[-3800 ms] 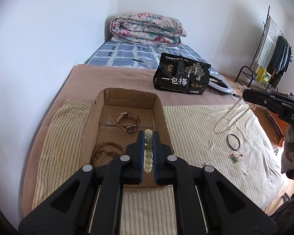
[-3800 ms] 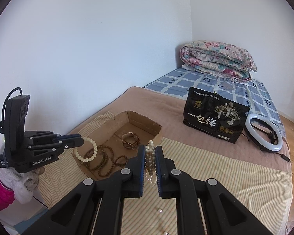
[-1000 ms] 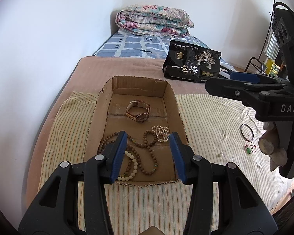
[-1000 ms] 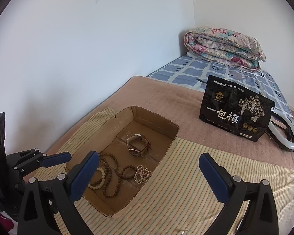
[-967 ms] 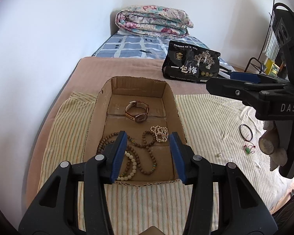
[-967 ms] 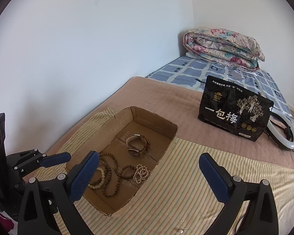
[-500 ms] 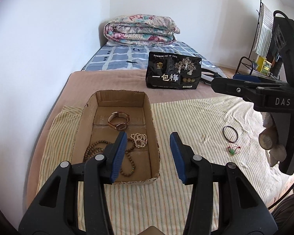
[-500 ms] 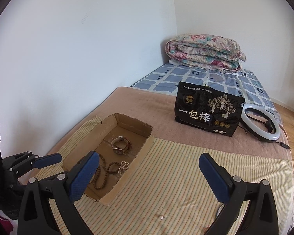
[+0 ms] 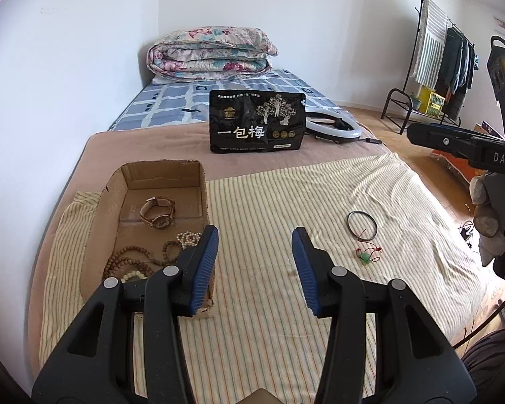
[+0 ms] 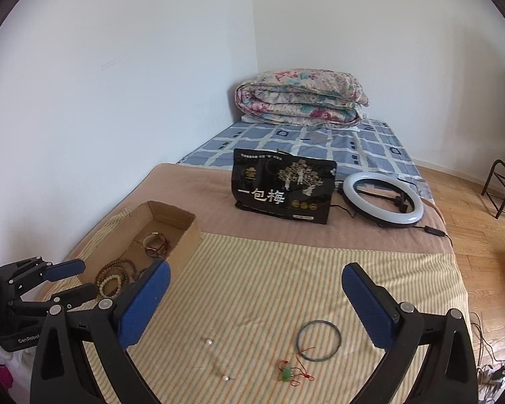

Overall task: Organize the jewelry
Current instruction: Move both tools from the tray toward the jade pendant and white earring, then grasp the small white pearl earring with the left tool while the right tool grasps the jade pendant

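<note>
Striped cloth (image 10: 269, 269) keeps loose pieces visible: bangle (image 10: 318, 339), pendant (image 10: 286, 373), pearls (image 10: 208, 342). Your right gripper (image 10: 252, 299) gapes wide over them; left gripper (image 9: 255, 262) half-open, empty, beside the box (image 9: 118, 188).

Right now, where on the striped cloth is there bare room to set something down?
The wide stretch between the box and the bangle is bare, up to the cloth's far edge. It is crowded around the bangle, green pendant and pearl earrings.

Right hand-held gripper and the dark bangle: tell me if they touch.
Apart. The right wrist view shows the open right hand-held gripper above the dark bangle, with bare striped cloth between.
</note>
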The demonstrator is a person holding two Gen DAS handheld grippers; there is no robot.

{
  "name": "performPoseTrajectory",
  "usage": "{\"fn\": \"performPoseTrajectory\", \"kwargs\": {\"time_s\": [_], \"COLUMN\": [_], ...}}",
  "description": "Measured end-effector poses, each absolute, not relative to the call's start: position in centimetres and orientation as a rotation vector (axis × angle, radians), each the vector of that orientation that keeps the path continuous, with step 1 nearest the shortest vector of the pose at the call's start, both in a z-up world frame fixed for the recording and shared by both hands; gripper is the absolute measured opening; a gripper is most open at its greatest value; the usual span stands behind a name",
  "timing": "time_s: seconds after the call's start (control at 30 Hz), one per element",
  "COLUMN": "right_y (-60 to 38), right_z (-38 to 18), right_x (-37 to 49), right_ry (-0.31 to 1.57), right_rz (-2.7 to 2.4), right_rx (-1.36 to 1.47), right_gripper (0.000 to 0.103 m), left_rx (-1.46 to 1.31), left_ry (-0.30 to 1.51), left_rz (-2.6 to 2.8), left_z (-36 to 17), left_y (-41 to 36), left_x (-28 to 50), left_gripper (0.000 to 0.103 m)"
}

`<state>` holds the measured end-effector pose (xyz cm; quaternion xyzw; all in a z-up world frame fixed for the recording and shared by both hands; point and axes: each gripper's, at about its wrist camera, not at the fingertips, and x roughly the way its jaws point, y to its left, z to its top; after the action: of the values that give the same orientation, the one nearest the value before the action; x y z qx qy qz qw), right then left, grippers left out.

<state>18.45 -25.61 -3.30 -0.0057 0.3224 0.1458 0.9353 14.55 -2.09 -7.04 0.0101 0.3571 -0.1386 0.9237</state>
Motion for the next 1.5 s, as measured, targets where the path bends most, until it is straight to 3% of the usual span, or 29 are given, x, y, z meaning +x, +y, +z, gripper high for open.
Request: {"fn": "performPoseTrajectory", "kwargs": {"time_s": [0.33, 0.73, 0.87, 0.93, 1.13, 1.2, 1.5], "right_y": [-32.6, -32.1, -31.6, -31.3, -30.7, -30.5, -29.4], "right_z": [-5.7, -12.0, -14.3, -15.4, -18.0, -18.6, -21.2], "right_x": [16.8, 15.4, 15.7, 15.7, 16.6, 16.8, 18.1], "right_ry": [0.698, 0.755, 0.802, 0.819, 0.874, 0.887, 0.945], "right_rz": [0.237, 0.3, 0.322, 0.327, 0.345, 0.354, 0.409], "right_rx": [0.037, -0.02, -0.019, -0.025, -0.021, -0.027, -0.001], "right_gripper": [0.103, 0.102, 0.093, 0.093, 0.082, 0.08, 0.063], "left_rx": [0.02, 0.068, 0.081, 0.088, 0.097, 0.102, 0.092], "left_ry": [0.781, 0.858, 0.883, 0.895, 0.924, 0.933, 0.963], "left_rz": [-0.343, -0.412, -0.429, -0.44, -0.451, -0.448, -0.409], "left_z": [-9.5, -14.2, -15.8, -16.6, -18.8, -19.4, -21.5], "left_y": [-5.1, -8.6, -9.6, -10.0, -11.0, -11.3, -11.1], "left_x": [15.1, 15.9, 16.3, 16.5, 17.6, 17.9, 19.7], "left_gripper": [0.046, 0.046, 0.045, 0.035, 0.032, 0.026, 0.026]}}
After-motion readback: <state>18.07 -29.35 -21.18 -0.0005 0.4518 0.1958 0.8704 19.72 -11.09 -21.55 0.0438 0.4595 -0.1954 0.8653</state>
